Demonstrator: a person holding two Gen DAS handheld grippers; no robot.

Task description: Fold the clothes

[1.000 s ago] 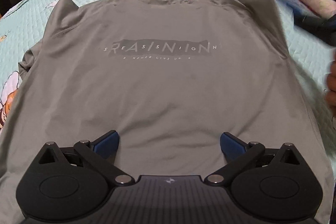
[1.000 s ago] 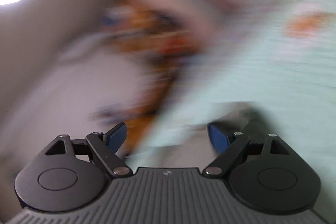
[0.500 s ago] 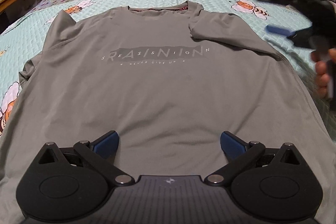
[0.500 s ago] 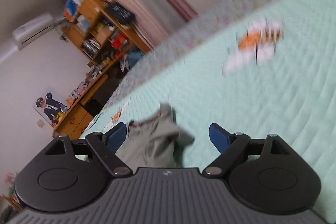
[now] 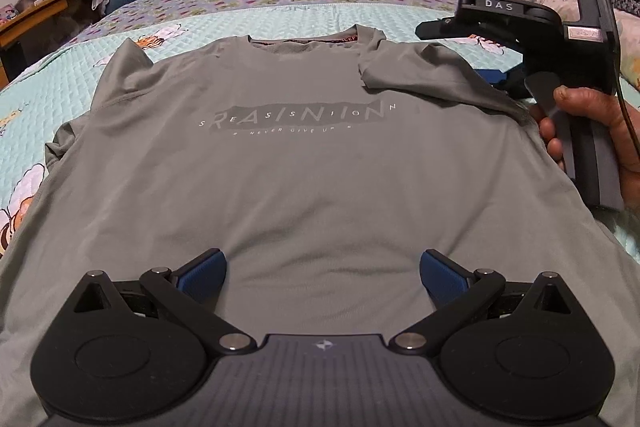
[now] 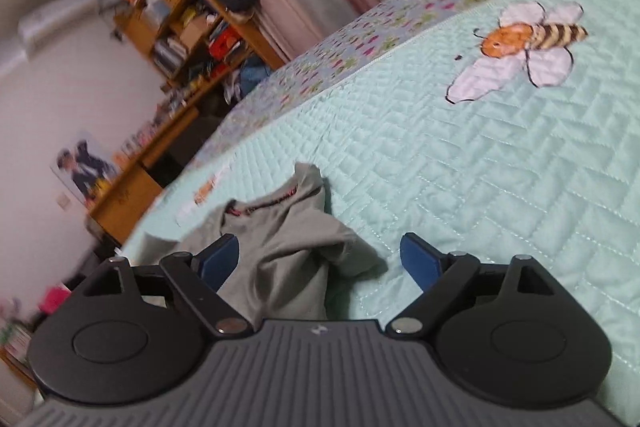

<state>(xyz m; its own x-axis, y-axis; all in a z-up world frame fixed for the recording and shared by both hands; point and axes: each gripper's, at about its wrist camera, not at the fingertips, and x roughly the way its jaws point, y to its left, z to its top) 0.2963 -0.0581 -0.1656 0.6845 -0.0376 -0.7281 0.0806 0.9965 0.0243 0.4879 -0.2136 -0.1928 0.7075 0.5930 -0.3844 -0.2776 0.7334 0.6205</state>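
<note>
the shirt (image 5: 304,163) lies flat on the quilt (image 6: 500,167), one sleeve (image 6: 288,259) folded in, lying between the right claw (image 6: 320,259)'s jaws, which just narrowed but stay unclenched. left claw (image 5: 322,273) released, above the hem.

Grey T-shirt (image 5: 304,163) flat, sleeve folded inward

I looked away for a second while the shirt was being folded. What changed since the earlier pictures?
The shirt's sleeve on the right of the left wrist view, spread flat a second ago, now lies folded inward across the chest. The right tongs have swung down to the shoulder; they have just been closing, with cloth between the pads, not yet pinched. The left tongs stay open over the hem; the grey T-shirt otherwise lies unchanged.
</note>
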